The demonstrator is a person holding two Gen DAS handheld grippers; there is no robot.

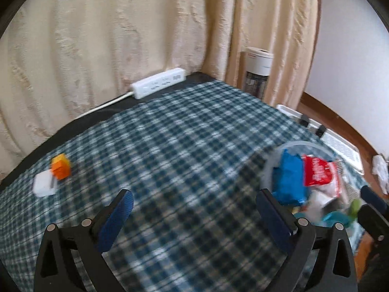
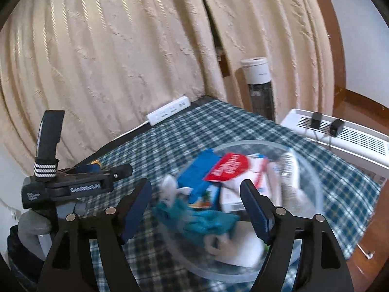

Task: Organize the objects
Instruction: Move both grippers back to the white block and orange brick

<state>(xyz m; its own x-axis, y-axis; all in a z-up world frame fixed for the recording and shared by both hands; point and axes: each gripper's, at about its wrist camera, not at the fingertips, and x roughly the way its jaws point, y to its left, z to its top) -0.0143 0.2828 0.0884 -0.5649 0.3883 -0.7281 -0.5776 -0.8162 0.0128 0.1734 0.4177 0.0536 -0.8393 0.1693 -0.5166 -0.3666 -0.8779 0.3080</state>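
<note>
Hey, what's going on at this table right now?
A person is tidying small items into a clear bowl on the checked tablecloth. Both claws are open and empty: the right claw hangs over the bowl, and the left claw faces an orange block and a white charger not yet collected.

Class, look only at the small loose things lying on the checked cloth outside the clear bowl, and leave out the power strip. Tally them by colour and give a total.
Orange and yellow: 1, the orange block
White: 1, the white block touching it
Total: 2
</note>
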